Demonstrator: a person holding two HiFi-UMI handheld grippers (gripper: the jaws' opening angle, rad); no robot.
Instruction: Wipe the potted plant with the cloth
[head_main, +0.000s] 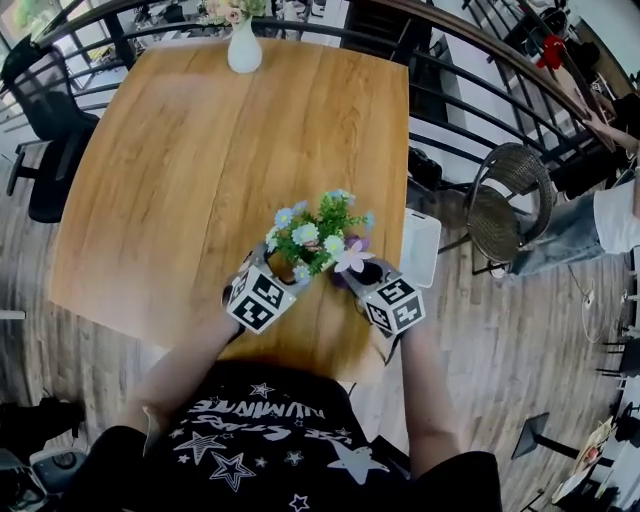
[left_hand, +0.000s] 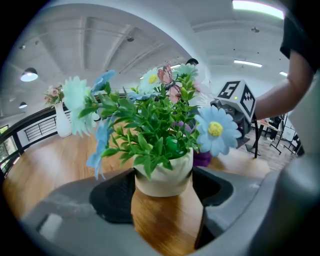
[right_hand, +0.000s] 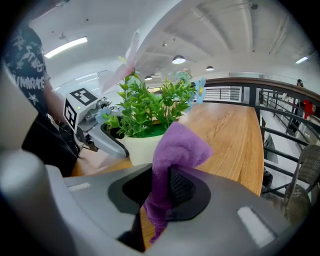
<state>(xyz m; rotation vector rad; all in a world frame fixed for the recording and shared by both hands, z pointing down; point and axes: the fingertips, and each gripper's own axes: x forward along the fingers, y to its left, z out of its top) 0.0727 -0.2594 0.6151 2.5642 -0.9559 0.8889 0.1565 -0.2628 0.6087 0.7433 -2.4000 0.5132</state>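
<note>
Pinching cloth (right_hand: 177, 147) between right fingers (right_hand: 186, 190).

Bright, even white light pours from ceiling strips (left_hand: 257, 6) and round lamps (right_hand: 178, 59). The worktop (head_main: 200, 180) carries a soft sheen and only faint shadows. Every view bends at its edges, with black corners. The nearest petals (left_hand: 75, 100) blur.
</note>
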